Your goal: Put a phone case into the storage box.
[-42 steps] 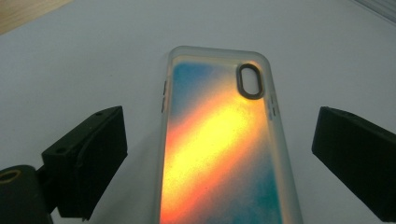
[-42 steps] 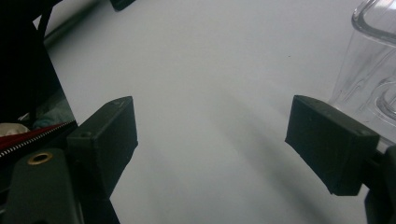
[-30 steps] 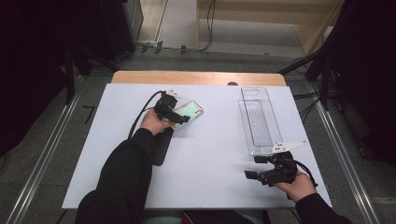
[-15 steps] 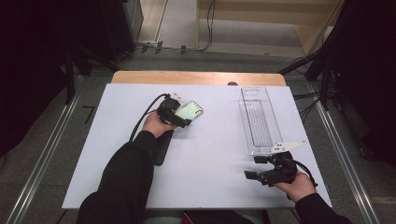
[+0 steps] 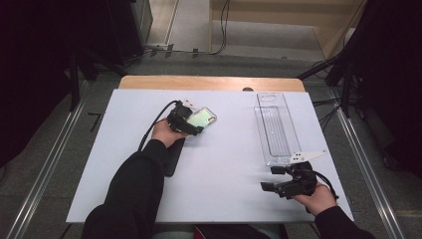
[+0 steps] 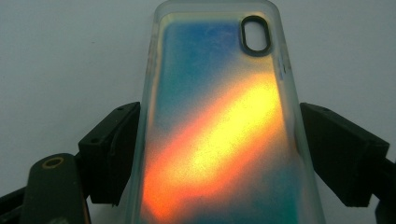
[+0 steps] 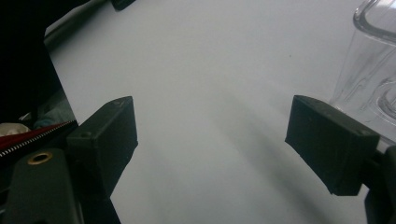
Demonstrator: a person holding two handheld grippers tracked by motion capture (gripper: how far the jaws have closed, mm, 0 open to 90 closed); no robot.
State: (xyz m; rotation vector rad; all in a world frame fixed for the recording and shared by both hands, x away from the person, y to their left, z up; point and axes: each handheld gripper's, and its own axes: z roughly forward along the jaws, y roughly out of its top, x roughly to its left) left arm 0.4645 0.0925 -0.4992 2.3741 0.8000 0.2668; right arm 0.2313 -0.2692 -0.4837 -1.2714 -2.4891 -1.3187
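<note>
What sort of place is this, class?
Probably a lab recording bench: a white tabletop, loose black cables on the floor, and a hand-held black left gripper at an iridescent translucent phone case.

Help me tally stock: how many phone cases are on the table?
1: the iridescent phone case lies at the table's far left, between the left gripper jaws. Others may be hidden.

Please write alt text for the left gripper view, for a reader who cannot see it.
An iridescent phone case lies on the white table between the left gripper's two black fingers, which have just been closing on its long sides. Its camera cutout is at the far end.
</note>
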